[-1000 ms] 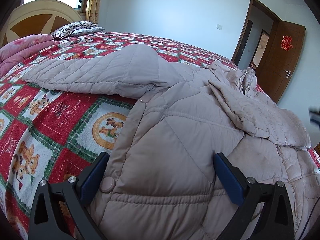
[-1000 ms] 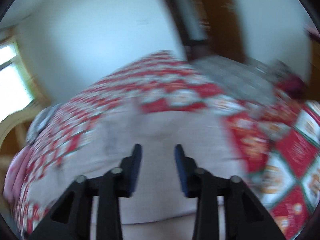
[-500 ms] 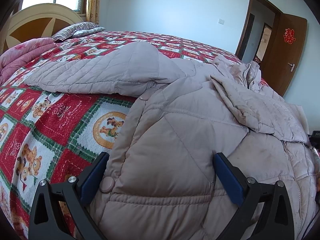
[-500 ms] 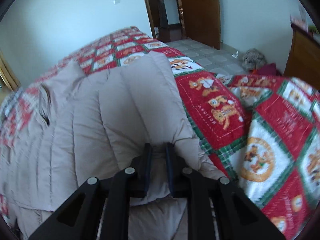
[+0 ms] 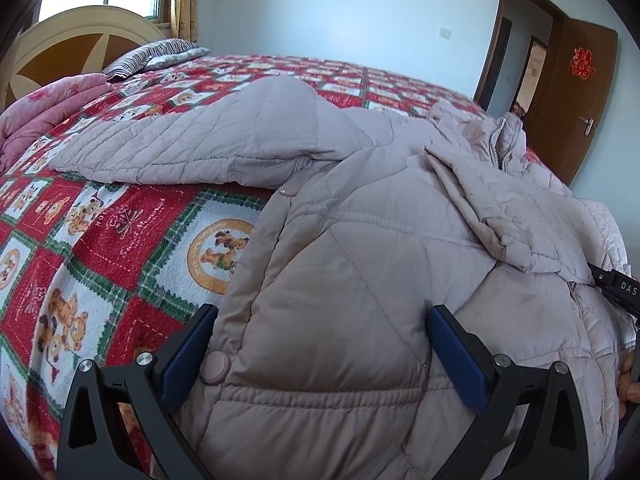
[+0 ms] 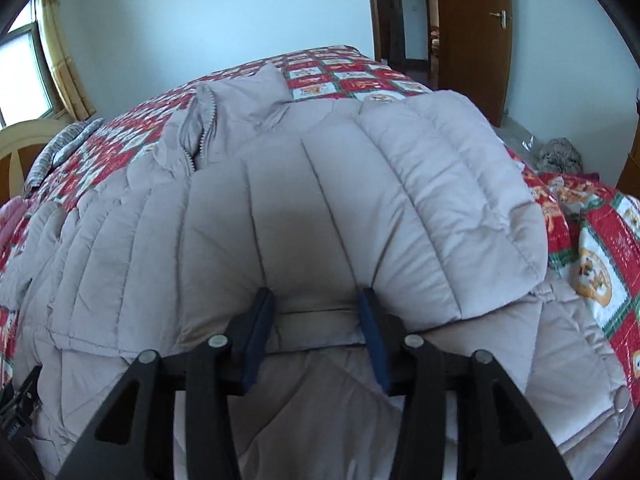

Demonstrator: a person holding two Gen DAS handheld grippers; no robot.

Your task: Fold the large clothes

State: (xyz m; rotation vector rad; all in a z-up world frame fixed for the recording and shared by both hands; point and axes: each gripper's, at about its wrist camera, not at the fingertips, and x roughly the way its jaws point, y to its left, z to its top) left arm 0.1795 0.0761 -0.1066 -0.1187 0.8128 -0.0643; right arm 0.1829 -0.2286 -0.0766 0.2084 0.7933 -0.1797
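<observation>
A pale pink-grey quilted coat [image 5: 360, 260] lies spread on the bed. One sleeve [image 5: 220, 140] reaches out to the left over the blanket. My left gripper [image 5: 320, 360] stands open and wide over the coat's hem, beside a round snap button [image 5: 215, 367]. In the right wrist view the other sleeve [image 6: 400, 200] lies folded across the coat's body. Its cuff [image 6: 316, 320] sits between the pads of my right gripper [image 6: 314, 320], whose jaws are opening. The zipped collar [image 6: 208, 132] is at the far end.
A red, white and green bear-patterned blanket [image 5: 120, 220] covers the bed. A pink quilt [image 5: 40, 112], a striped pillow [image 5: 160, 52] and the headboard [image 5: 60, 48] are at the far left. A brown door [image 5: 576, 92] stands open. A bundle lies on the floor [image 6: 560, 156].
My right gripper swung across and down, carrying the sleeve over the coat's body, and its jaws have parted from a tight pinch. The left gripper kept still.
</observation>
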